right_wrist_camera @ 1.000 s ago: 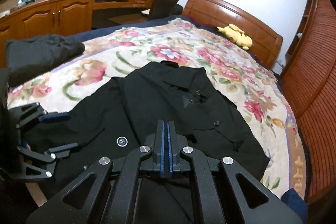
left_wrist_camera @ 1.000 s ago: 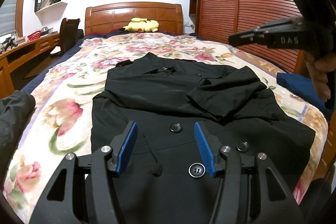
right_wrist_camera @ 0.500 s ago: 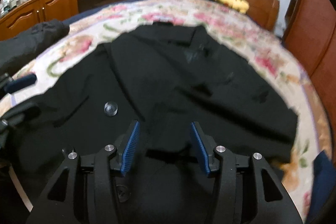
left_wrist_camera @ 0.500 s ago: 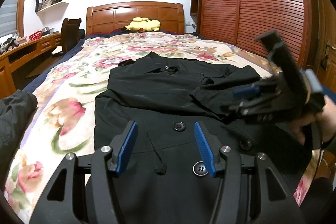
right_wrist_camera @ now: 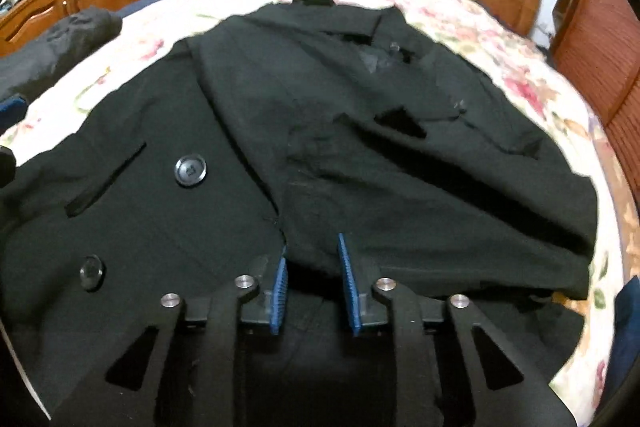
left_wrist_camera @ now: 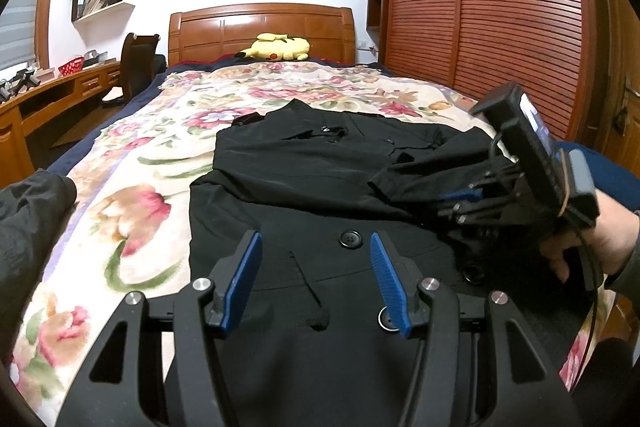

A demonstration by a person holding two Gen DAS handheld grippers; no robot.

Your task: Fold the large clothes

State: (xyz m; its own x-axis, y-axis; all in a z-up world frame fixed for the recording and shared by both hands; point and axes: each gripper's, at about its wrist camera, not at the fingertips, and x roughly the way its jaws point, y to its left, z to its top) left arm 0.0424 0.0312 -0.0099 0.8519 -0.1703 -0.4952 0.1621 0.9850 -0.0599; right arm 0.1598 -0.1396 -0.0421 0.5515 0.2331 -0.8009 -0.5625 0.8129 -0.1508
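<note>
Because the large black double-breasted coat [left_wrist_camera: 320,187] lies flat, front up, on the floral-patterned bedspread [left_wrist_camera: 132,211], with its collar toward the carved wooden headboard [left_wrist_camera: 262,27] and its hem toward the person, both tools can come at it from the foot of the bed. One sleeve [left_wrist_camera: 424,171] is already laid across the chest, which suggests the folding is at an early stage, with the body of the coat still to be doubled over. The left gripper [left_wrist_camera: 316,279] hangs just above the lower front panel with its blue-padded jaws spread wide and nothing between them; a black button [left_wrist_camera: 350,239] shows in the gap, so it looks parked, ready to pin or lift the hem side when needed. The right gripper [right_wrist_camera: 312,281] is low against the cloth near the end of the folded sleeve, its jaws partly open with a ridge of black fabric rising between the pads [right_wrist_camera: 280,283]; whether they have bitten yet I cannot tell, though they seem not fully closed. From the left wrist view the same tool appears at the coat's right side, held in the person's right hand [left_wrist_camera: 592,239], angled down into the fabric. A yellow plush toy [left_wrist_camera: 280,47] sits well away at the pillow end, and a dark bundled garment [left_wrist_camera: 32,219] rests at the bed's left edge, both clear of the working area. Thick cloth may slip from a shallow pinch.
</note>
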